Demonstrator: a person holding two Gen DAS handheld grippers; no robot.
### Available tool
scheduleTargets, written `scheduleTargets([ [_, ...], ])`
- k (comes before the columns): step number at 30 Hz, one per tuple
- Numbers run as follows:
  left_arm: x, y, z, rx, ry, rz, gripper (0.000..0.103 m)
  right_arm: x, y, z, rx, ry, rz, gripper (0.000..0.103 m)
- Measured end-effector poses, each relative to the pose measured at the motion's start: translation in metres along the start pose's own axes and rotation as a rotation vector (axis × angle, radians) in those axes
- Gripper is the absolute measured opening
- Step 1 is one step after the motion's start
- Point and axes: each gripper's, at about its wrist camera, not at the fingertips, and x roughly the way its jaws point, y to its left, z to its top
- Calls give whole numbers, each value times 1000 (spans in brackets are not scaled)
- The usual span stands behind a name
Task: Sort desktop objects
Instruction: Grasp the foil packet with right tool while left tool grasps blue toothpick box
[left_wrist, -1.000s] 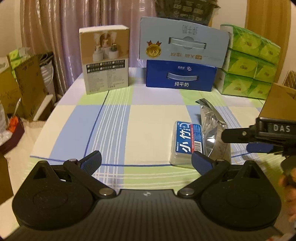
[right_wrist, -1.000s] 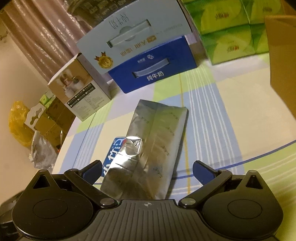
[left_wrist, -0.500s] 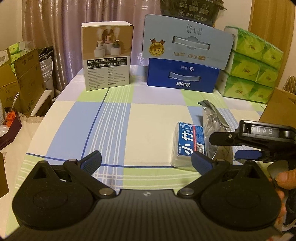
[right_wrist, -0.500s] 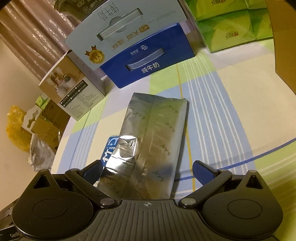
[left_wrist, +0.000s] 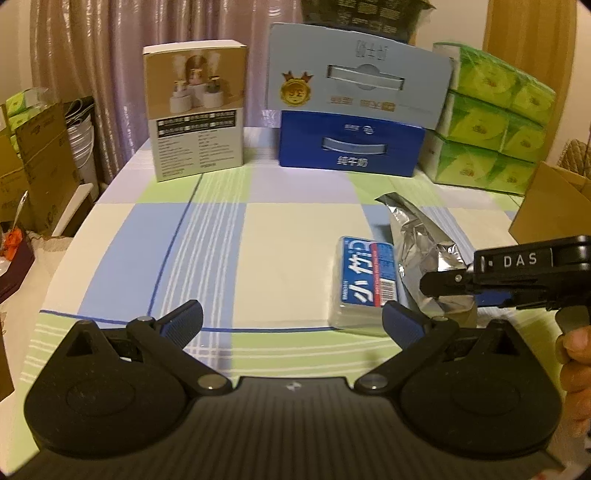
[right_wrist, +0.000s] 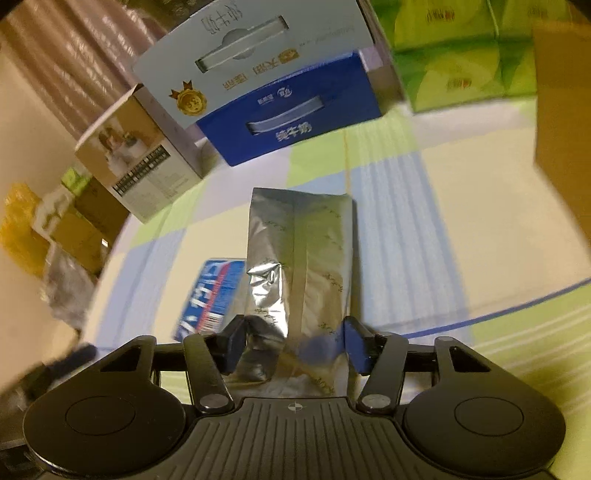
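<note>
Our right tongs (right_wrist: 293, 349): level, low over bench (right_wrist: 424, 229), pinching crinkled silver foil pouch (right_wrist: 310, 258). Our left tongs (left_wrist: 291, 325): spread, empty.

My table (left_wrist: 122, 229) fills the middle of the frame under a checked cloth of pale blue, green and cream squares, lit by warm yellowish indoor light. Across the top left hangs a pinkish pleated curtain (left_wrist: 92, 55), and a wooden door (left_wrist: 528, 44) of honey colour stands at the upper right beside a strip of cream wall (left_wrist: 581, 92). At the left edge, brown cardboard boxes (left_wrist: 40, 166) are stacked on the floor below the table's rim, with a white bucket (left_wrist: 83, 147) behind them.
</note>
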Motion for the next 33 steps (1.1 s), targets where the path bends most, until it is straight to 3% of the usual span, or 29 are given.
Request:
scheduleTargets([
  [4, 4, -10, 1, 34, -9, -31, 101, -17, -2, -5, -140, -33, -102, 48],
  [7, 13, -20, 2, 72, -13, -48, 101, -27, -10, -13, -167, -35, -111, 49],
  [12, 34, -32, 4, 96, 0, -75, 98, -28, -22, -20, -180, -23, -104, 65],
  [21, 55, -40, 9, 125, 18, -61, 75, -17, -12, -23, -315, -32, -116, 67],
  [24, 59, -44, 11, 136, 21, -67, 65, -16, -9, -24, -353, -29, -135, 61],
  [26, 61, -47, 10, 151, 32, -64, 52, -15, -8, -26, -376, -28, -149, 55],
  [33, 51, -54, 0, 185, 46, -45, 51, -23, -5, -30, -369, -5, -169, 45],
])
